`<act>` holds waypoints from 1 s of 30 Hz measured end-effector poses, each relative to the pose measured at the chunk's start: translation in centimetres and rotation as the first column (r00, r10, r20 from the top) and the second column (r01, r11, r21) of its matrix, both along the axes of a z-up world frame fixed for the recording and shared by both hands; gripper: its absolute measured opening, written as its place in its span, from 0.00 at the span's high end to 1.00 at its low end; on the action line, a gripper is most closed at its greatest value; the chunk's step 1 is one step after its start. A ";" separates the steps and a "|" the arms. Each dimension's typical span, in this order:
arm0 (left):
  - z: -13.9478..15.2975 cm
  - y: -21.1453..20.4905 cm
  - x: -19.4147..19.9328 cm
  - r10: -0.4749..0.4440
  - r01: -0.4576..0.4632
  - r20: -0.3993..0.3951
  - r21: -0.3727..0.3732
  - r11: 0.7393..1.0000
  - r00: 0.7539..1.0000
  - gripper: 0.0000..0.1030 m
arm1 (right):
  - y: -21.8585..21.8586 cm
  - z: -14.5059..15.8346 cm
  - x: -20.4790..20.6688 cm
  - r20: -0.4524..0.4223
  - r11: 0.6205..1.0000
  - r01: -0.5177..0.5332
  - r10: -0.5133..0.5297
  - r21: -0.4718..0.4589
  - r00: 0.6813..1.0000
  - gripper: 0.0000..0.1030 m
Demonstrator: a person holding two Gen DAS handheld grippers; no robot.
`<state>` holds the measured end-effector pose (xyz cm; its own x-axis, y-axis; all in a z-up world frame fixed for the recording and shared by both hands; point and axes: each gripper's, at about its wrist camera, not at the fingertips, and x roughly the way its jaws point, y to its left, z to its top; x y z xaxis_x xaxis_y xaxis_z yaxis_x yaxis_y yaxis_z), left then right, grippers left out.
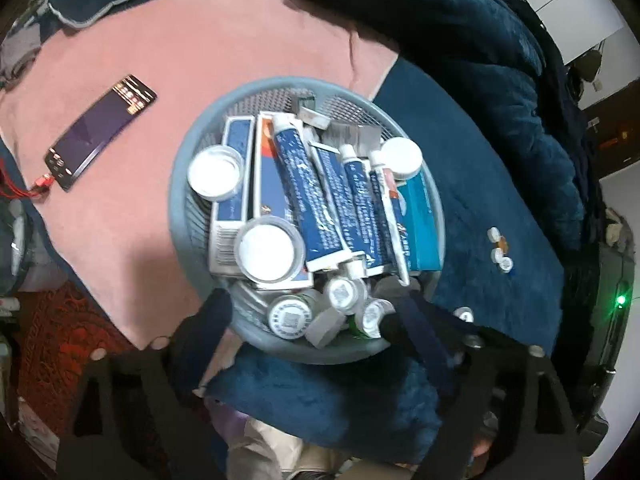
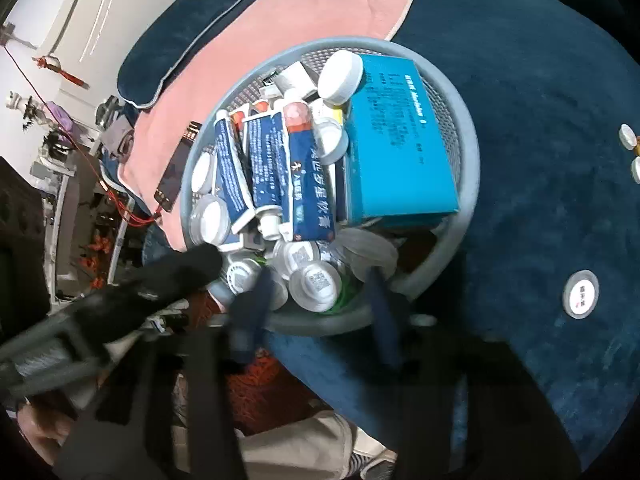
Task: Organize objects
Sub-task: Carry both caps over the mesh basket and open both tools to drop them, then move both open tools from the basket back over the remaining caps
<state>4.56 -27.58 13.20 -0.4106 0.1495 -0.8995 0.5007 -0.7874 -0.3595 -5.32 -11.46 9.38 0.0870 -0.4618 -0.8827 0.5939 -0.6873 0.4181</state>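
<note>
Both grippers spread wide: left gripper (image 1: pixel 308 312) and right gripper (image 2: pixel 316 284) straddle the near rim of the grey mesh basket (image 1: pixel 438 204) (full of tubes, boxes, jars) on the blue blanket (image 1: pixel 480 184).

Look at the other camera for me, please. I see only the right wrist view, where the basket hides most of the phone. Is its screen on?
Observer: Yes. In the left wrist view the whole phone lies on the pink cloth, its screen is lit, and a red cable is plugged into its near end.
Operator: Thank you. At my right edge I see only two small caps on the blue blanket. Are there more?
Observer: Yes. The left wrist view shows a tight cluster of about four small vials on the blue blanket. Most have white caps and one looks brown.
</note>
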 end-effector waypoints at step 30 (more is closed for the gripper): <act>0.5 1.0 0.0 -0.026 0.051 0.103 -0.249 0.967 0.994 0.01 | 1.8 -0.2 -0.9 -0.117 0.993 0.026 -0.013 0.115 0.993 0.00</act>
<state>4.58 -26.59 13.75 -0.3173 -0.0718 -0.9456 0.4909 -0.8656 -0.0990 -6.24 -9.66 9.17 -0.0269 -0.3561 -0.9341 0.6198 -0.7391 0.2639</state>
